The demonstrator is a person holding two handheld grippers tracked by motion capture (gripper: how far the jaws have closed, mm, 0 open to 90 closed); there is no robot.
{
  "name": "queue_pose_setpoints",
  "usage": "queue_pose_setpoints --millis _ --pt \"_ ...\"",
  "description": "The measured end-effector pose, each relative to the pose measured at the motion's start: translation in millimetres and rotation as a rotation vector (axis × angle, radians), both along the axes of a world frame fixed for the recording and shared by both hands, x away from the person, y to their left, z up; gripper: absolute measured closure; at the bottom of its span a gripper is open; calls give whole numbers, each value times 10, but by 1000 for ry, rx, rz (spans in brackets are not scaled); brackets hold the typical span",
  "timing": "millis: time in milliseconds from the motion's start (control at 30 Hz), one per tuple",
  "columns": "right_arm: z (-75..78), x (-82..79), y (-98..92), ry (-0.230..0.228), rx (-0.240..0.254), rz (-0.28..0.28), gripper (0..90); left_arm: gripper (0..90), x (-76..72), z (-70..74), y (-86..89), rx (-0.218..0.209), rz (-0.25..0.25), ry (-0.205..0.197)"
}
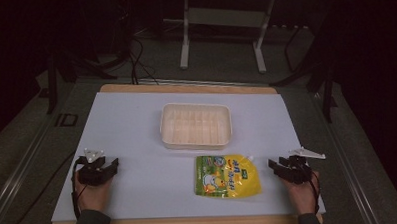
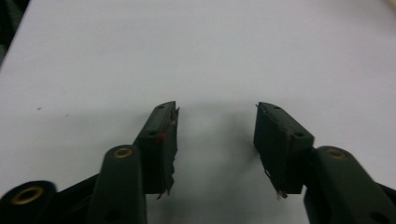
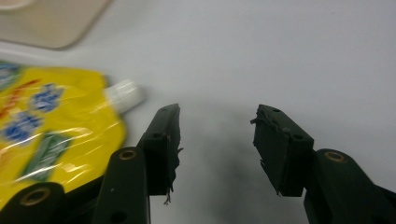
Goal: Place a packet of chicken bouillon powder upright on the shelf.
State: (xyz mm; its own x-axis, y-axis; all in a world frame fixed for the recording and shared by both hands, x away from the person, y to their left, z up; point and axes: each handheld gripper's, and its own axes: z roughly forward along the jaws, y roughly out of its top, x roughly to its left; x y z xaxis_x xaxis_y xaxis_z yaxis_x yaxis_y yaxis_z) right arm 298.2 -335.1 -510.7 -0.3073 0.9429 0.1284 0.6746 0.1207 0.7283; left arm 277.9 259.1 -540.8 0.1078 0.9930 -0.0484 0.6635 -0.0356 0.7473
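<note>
1. Both grippers rest low on the pale sheet (image 1: 137, 124) that covers the table, one at each near corner. My right gripper (image 3: 217, 140) has its jaws apart with nothing between them, and my left gripper (image 2: 217, 140) stands the same way, open over bare sheet.

2. I judge that they sit like this because the work has not yet started: hands parked wide, jaws ready, the middle left free.

3. Just beside my right gripper (image 1: 287, 169), toward the centre, lies the yellow pouch (image 1: 226, 176), flat on its back with its printed face up. Its white cap (image 3: 123, 94) points toward the far right corner, close to my right gripper's left jaw but not touching it. That makes the right hand the natural one to take the yellow pouch (image 3: 51, 121), probably near the spout or along the edge.

4. Beyond the pouch, just apart from its top edge, stands the cream tray (image 1: 196, 142), empty, long side toward me. It looks like the likely place for the pouch.

5. My left gripper (image 1: 99, 171) is well apart from both.

6. Nothing stands between pouch and tray. The flat, slippery film may be hard to pinch off the sheet, and the tray's near wall must be cleared.
</note>
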Motion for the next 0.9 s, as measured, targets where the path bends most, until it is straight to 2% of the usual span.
queue_pose_setpoints --millis 167,400,500,633,767,900 --pt "26 -104 34 39 57 39 484 489 -4 -5 -2 1 -2 -7" --pt "33 -236 124 56 63 77 457 479 -3 -6 -8 11 -4 -4" --pt "29 -285 159 73 99 94 457 478 -3 -7 -2 3 -1 -6" --pt "41 -319 182 82 124 112 443 473 -1 -7 -5 7 0 -3" --pt "30 -334 209 115 169 134 443 471 0 -7 -8 12 1 -2" --pt "16 -354 255 140 190 155 443 470 1 -8 -8 11 3 -1"
